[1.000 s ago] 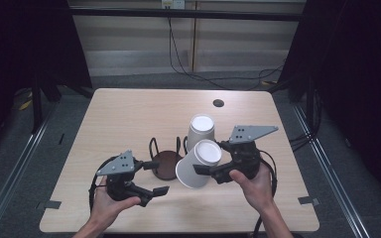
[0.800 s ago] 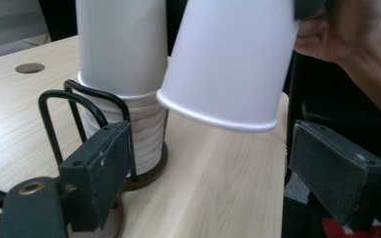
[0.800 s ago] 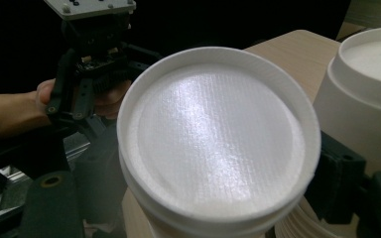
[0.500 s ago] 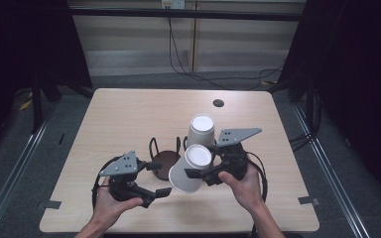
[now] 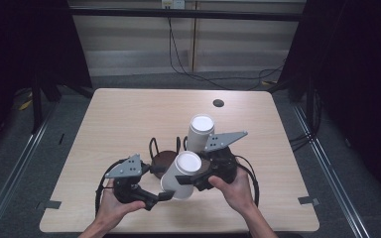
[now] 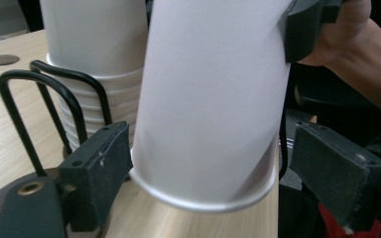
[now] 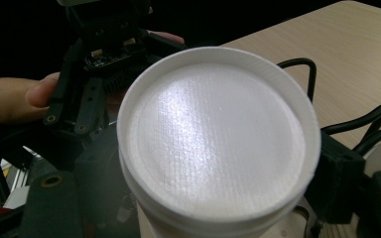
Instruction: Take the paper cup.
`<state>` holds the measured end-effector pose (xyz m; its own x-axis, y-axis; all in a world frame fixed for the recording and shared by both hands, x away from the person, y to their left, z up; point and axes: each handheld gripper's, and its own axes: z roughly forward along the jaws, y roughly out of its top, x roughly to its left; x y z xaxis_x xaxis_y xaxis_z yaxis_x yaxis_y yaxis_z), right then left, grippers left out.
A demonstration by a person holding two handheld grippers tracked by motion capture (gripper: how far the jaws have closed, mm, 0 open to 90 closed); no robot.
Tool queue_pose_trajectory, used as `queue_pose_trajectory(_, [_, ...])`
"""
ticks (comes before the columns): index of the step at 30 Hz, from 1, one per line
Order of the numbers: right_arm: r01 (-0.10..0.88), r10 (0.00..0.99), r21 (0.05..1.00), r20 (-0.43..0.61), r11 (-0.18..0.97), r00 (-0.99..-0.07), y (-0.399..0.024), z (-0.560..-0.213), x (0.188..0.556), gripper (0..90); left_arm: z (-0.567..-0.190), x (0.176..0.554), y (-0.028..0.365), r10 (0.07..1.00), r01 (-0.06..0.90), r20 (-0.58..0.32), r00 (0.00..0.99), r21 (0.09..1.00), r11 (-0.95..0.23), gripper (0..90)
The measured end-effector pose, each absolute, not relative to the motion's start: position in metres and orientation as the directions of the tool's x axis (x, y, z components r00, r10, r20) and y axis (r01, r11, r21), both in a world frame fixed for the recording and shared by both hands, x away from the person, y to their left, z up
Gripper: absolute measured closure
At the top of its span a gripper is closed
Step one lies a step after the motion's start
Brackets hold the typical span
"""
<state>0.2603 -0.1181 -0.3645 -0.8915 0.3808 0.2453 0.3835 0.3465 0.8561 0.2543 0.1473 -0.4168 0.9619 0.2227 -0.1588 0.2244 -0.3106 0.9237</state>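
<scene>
a white paper cup [image 5: 181,174], lifted from the stack [image 5: 200,131], is clamped by the right gripper [image 5: 191,181] between the left gripper's [image 5: 159,197] half-open, unclosed jaws.

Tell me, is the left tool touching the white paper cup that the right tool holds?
Cannot tell. In the left gripper view the cup hangs between the left tool; one pad meets its rim without a visible gap, the other stands clear.

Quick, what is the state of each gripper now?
Left gripper: open, its jaws on both sides of the white paper cup's rim, not pressing.
Right gripper: shut on the white paper cup.
</scene>
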Motion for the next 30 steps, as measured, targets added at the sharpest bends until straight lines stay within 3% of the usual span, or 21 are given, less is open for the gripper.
queue_pose_trajectory(30, [0.379,0.343,0.856,0.259,0.351,-0.903,-0.094,-0.371,0.256,24.0,-0.433,0.255,0.125,0.194,0.249,-0.19,0.963,0.902,-0.353,9.2])
